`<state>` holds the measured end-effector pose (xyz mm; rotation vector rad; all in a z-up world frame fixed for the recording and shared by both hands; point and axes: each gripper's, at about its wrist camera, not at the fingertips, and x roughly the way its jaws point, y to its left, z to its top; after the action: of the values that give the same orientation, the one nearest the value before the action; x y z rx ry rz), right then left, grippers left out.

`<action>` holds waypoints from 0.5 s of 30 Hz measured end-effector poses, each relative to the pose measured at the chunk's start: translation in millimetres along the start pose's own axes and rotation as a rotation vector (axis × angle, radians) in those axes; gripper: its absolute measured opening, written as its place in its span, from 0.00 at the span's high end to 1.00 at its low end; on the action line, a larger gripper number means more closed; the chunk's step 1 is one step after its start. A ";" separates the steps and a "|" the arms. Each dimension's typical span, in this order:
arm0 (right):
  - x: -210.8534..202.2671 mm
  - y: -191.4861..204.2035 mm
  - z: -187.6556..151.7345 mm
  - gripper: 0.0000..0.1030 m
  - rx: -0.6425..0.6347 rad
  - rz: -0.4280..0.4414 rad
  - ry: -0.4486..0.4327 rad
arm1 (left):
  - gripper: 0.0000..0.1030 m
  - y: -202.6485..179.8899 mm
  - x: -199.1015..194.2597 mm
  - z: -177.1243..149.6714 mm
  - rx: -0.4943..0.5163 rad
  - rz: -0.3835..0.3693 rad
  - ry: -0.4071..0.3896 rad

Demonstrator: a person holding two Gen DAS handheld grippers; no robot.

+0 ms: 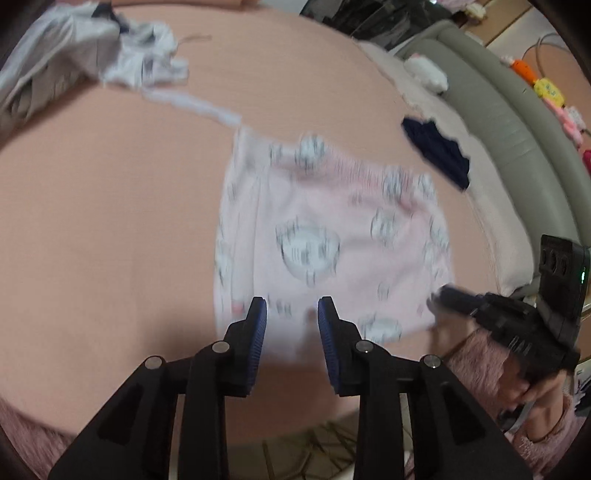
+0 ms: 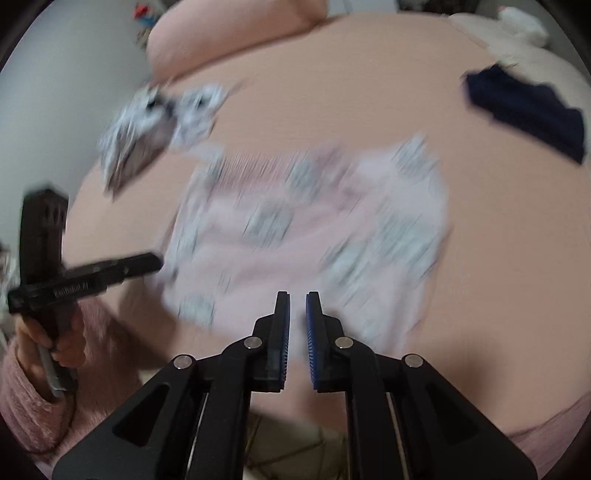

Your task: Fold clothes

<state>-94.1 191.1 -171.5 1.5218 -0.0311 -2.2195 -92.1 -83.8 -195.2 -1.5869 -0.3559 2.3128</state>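
Pink garment (image 1: 332, 236) both views; pillow (image 2: 229, 33) only right wrist's.

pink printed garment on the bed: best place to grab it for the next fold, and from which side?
Judging by its pose, take the pink printed garment by its near hem corners, coming from the bed's near edge. It lies flat, that hem nearest both the left gripper and right gripper.

A home bedroom: a peach-sheeted bed (image 1: 110, 221) with a padded grey frame (image 1: 491, 107), pillow (image 2: 221, 33) and scattered clothes (image 1: 92, 55).
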 end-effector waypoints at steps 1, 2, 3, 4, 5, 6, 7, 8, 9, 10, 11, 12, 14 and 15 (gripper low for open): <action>8.0 6.1 -8.8 0.94 -0.033 -0.035 0.018 | 0.72 2.9 2.4 -1.1 0.008 0.017 0.010; 8.7 7.0 -15.7 0.97 -0.061 -0.069 0.010 | 0.83 7.9 0.6 0.6 -0.018 0.029 0.002; 9.5 7.8 -22.5 0.97 -0.090 -0.103 0.002 | 0.85 14.3 -3.6 2.7 -0.060 0.047 -0.015; 7.2 5.2 -27.0 0.98 -0.092 -0.126 -0.009 | 0.85 20.7 -7.8 4.8 -0.103 0.065 -0.031; 0.8 -2.1 -28.3 0.98 -0.059 -0.134 -0.026 | 0.82 27.2 -12.1 6.9 -0.145 0.083 -0.048; -5.7 -9.5 -29.6 0.98 -0.025 -0.141 -0.043 | 0.81 33.6 -16.3 9.0 -0.188 0.101 -0.065; -12.6 -15.5 -31.6 0.94 0.004 -0.151 -0.065 | 0.80 34.5 -18.2 7.5 -0.215 0.095 -0.074; -20.5 -19.2 -34.8 0.92 0.026 -0.163 -0.094 | 0.76 31.7 -18.6 3.7 -0.233 0.071 -0.077; -29.0 -22.4 -38.2 0.91 0.043 -0.175 -0.126 | 0.70 29.3 -16.3 -0.4 -0.245 0.045 -0.075; -35.9 -25.5 -42.3 0.88 0.065 -0.182 -0.156 | 0.67 27.1 -12.4 -4.8 -0.255 0.016 -0.070; -39.6 -28.7 -45.6 0.84 0.097 -0.182 -0.175 | 0.65 24.8 -8.4 -9.2 -0.265 -0.013 -0.064; -41.2 -34.1 -46.6 0.82 0.131 -0.176 -0.172 | 0.65 23.0 -6.2 -11.0 -0.267 -0.022 -0.059; -40.7 -49.2 -47.7 0.80 0.187 -0.150 -0.132 | 0.65 19.8 -4.1 -11.0 -0.261 -0.017 -0.052; -36.3 -54.1 -48.4 0.80 0.200 -0.146 -0.107 | 0.65 18.2 -3.0 -11.0 -0.258 -0.014 -0.048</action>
<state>-59.2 264.3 -172.8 1.5497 -0.1857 -2.4766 -82.8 -101.4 -203.3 -1.6374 -0.6999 2.3758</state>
